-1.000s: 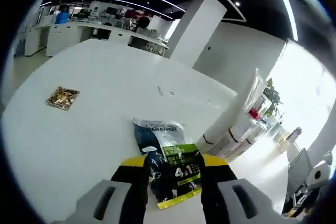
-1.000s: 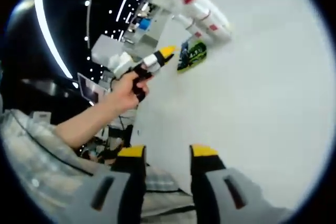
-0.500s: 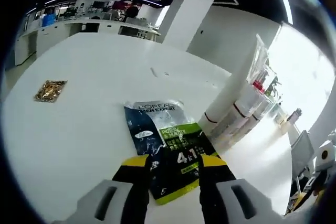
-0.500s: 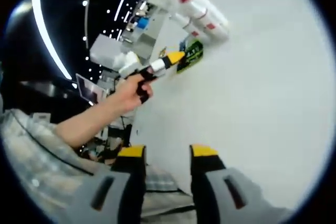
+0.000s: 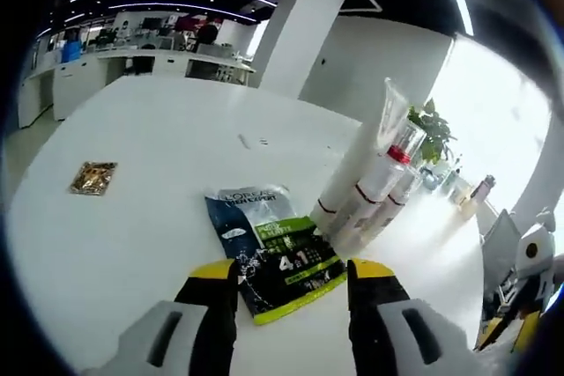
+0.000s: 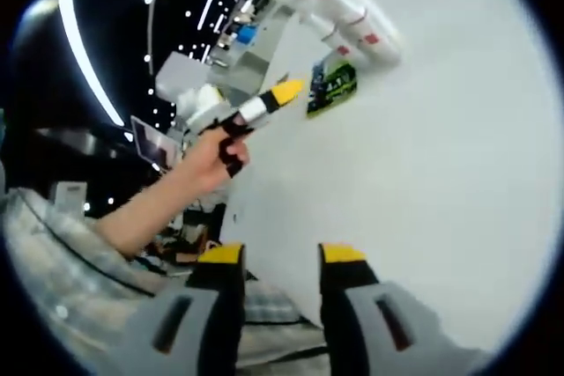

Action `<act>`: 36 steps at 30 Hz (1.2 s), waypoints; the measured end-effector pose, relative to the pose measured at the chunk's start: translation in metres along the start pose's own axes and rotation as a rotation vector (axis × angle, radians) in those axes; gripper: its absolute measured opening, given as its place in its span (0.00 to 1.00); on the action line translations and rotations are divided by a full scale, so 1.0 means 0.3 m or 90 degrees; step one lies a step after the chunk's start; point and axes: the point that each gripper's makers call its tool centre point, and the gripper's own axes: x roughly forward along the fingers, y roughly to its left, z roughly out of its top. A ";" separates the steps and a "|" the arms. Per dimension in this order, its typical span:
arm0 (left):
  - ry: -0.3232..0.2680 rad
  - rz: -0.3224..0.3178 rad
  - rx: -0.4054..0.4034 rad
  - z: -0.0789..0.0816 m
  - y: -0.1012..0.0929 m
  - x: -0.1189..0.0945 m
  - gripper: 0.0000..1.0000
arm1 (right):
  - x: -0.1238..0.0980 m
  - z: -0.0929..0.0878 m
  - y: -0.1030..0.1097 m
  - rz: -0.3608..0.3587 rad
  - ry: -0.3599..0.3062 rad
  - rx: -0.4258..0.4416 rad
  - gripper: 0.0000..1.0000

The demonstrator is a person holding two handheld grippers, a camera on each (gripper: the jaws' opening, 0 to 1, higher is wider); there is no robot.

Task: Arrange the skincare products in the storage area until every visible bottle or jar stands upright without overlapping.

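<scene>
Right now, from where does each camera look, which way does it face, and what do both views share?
Left gripper view: rides on the left tongs, looking forward and down over the white table at the flat sachet, the lying white tubes and a small gold packet; its own open jaws show.
Right gripper view: rides on the right tongs, looking across the table; a person's hand and forearm holding the left tongs show.
Shared: table, sachet, tubes, left tongs.

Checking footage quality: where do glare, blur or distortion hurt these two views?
Left gripper view: window glare washes out the right side behind the white tubes; the sachet print stays legible. Right gripper view: the table is overexposed, the fisheye bends edges, and the sleeve is blurred.
</scene>
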 end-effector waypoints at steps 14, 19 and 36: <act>-0.101 0.020 -0.086 -0.095 -0.034 -0.389 0.55 | 0.150 -0.115 0.151 0.056 0.057 -0.047 0.31; -0.084 0.053 -0.081 -0.184 0.009 -0.500 0.53 | 0.182 -0.146 0.182 0.070 0.073 -0.059 0.31; -0.083 0.312 -0.147 -0.377 0.295 -0.820 0.65 | 0.262 -0.171 0.265 0.096 0.115 -0.094 0.31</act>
